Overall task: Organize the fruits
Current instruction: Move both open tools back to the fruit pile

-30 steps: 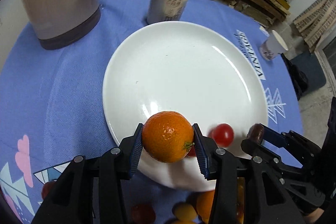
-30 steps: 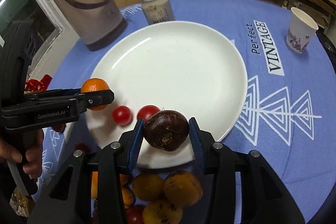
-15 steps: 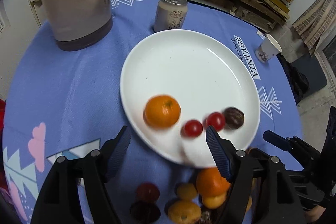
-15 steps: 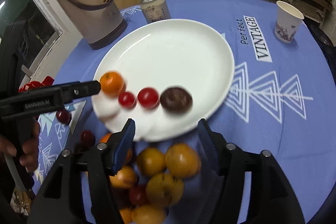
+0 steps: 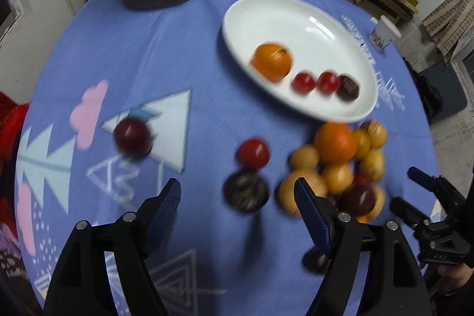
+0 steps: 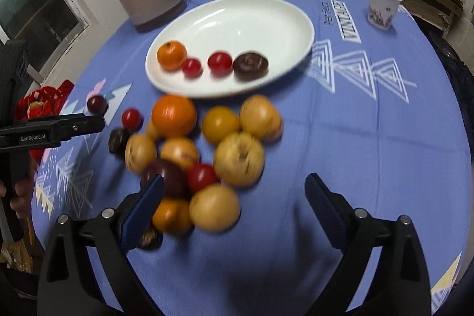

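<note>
Both grippers hang above the blue patterned tablecloth on the table, jaws opening, nothing between either pair.

Plate: the white oval plate carries a row of four near its front rim: a small orange mandarin, two red cherry tomatoes, and a dark brown chestnut-like fruit. The far half of the plate is bare.

Remaining stock: a loose heap of yellow and orange round fruits lies on the cloth just in front of the plate.

- Right gripper: the heap sits directly ahead of the jaws and a little to their left. The nearest piece is a round yellow fruit beside the left blue pad. No long axis on any piece, so approach angle looks free.
- Left gripper: a dark round fruit lies between the pads' line of sight, untouched, with a red tomato just beyond it. A dark red plum-like fruit lies well apart to the left.

Judgement: the right hand is nearer the heap, the left nearer the scattered dark and red pieces. Frames are motion-blurred, so fine contact cannot be read.
</note>
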`<act>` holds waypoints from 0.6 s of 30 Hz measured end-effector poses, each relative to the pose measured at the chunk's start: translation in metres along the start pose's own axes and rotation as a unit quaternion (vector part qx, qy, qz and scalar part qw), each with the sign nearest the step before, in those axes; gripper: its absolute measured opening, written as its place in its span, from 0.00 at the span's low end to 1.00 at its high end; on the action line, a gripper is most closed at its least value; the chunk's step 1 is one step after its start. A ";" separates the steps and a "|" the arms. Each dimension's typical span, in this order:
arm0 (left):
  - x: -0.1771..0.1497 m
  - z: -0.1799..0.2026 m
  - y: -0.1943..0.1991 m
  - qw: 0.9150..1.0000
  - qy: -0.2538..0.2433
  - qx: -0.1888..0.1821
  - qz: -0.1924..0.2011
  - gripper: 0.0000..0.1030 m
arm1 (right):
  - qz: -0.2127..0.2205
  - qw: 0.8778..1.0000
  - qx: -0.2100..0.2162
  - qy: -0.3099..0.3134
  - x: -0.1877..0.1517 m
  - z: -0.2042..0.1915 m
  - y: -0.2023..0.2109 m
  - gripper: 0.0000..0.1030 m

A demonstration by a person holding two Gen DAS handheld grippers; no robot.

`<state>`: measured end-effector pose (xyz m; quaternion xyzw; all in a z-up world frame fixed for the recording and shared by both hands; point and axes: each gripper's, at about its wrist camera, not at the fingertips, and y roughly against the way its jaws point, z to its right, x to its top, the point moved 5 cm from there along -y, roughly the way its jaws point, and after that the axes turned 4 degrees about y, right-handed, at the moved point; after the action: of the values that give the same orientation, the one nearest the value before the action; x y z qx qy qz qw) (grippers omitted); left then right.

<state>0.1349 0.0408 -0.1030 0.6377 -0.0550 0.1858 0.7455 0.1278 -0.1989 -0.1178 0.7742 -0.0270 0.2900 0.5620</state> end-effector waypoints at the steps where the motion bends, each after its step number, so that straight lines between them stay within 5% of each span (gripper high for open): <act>1: -0.005 -0.004 0.000 1.000 0.002 0.002 -0.002 0.77 | -0.003 1.000 0.002 -0.003 -0.005 -0.001 0.000 0.91; 9: -0.021 -0.006 -0.007 1.000 -0.023 0.010 -0.001 0.77 | -0.029 0.999 0.024 -0.001 -0.034 -0.020 0.001 0.91; 15: -0.018 0.012 -0.027 0.998 -0.059 0.014 -0.011 0.74 | -0.049 0.995 0.061 0.056 -0.050 -0.057 0.001 0.90; 16: -0.017 0.015 -0.030 0.998 -0.065 0.012 -0.014 0.72 | -0.050 0.995 0.067 0.060 -0.051 -0.061 0.001 0.90; 18: -0.015 0.019 -0.038 0.997 -0.076 0.012 -0.019 0.51 | -0.059 0.993 0.081 0.065 -0.056 -0.072 -0.003 0.87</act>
<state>0.1373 0.0144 -0.1396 0.6600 -0.0967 0.1234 0.7347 0.0523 -0.1499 -0.1327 0.7969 0.0792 0.3076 0.5139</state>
